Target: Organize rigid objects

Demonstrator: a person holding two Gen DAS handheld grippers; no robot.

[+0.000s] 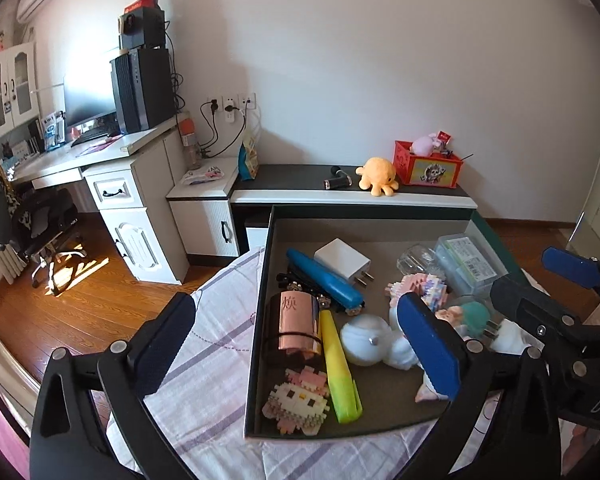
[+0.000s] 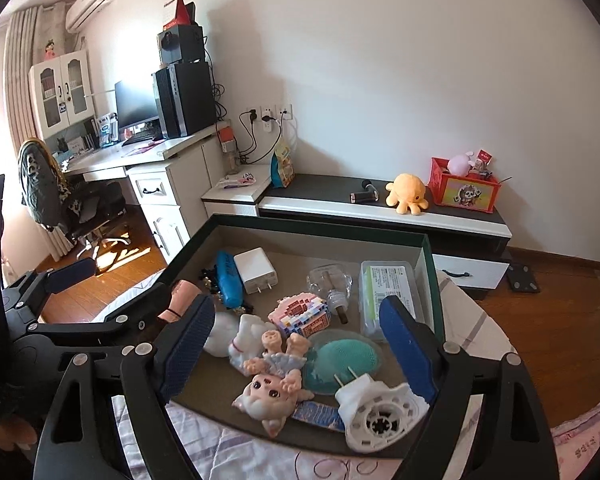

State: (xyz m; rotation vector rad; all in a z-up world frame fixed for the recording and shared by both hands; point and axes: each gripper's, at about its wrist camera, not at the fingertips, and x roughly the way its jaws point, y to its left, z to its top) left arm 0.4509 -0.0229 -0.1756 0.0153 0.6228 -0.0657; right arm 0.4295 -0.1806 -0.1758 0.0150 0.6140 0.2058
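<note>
- left hand-held gripper (image 1: 300, 344) gapes wide, empty, lower centre, over the tray's (image 1: 260, 280) left wall.
- right hand-held gripper (image 2: 300, 348) spread, empty, above the doll (image 2: 274, 392) in the tray.

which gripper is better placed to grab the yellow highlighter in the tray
Left, probably. The left gripper stands open with the yellow highlighter lying between its fingers at the tray's left side. The right gripper is open over the doll and white plug.
</note>
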